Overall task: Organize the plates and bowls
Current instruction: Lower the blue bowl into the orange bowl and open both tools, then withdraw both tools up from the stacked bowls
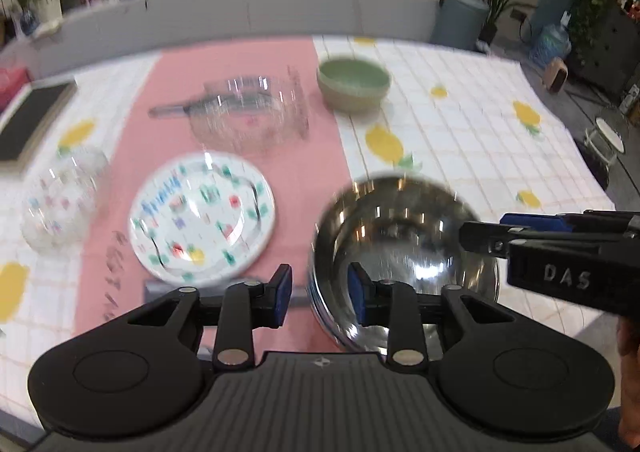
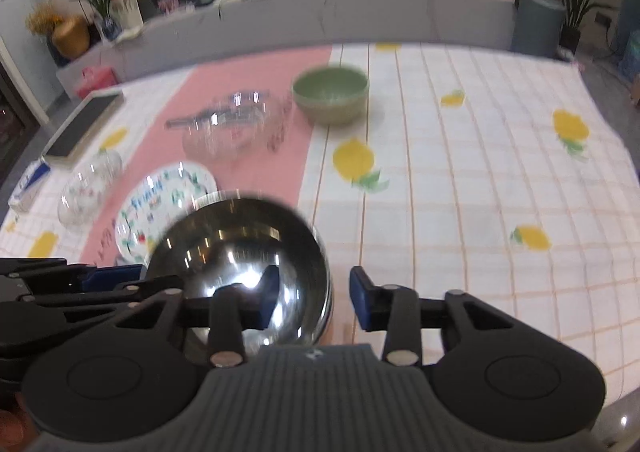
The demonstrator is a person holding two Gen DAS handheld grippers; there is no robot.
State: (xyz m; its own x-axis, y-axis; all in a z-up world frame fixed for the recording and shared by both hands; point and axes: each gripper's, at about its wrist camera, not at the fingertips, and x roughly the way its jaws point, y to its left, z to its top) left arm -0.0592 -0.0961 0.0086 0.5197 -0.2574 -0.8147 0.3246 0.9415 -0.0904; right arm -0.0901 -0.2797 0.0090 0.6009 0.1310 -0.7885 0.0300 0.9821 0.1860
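Observation:
A shiny steel bowl (image 1: 404, 248) (image 2: 240, 248) sits on the tablecloth close in front of both grippers. My left gripper (image 1: 320, 294) straddles its left rim, one pad outside and one inside, with a gap to the metal. My right gripper (image 2: 314, 300) straddles the right rim the same way, and its pads are not pressing either. Each gripper's blue-tipped fingers show at the edge of the other's view. A patterned white plate (image 1: 202, 218) (image 2: 160, 204) lies on the pink runner to the left. Farther back stand a green bowl (image 1: 354, 82) (image 2: 330, 94) and a clear glass dish (image 1: 248, 116) (image 2: 228, 124).
A small dotted glass bowl (image 1: 60, 200) (image 2: 90, 186) sits at the far left, with a dark framed board (image 1: 28, 120) behind it. The lemon-print cloth (image 2: 480, 172) stretches to the right. A grey counter runs behind the table.

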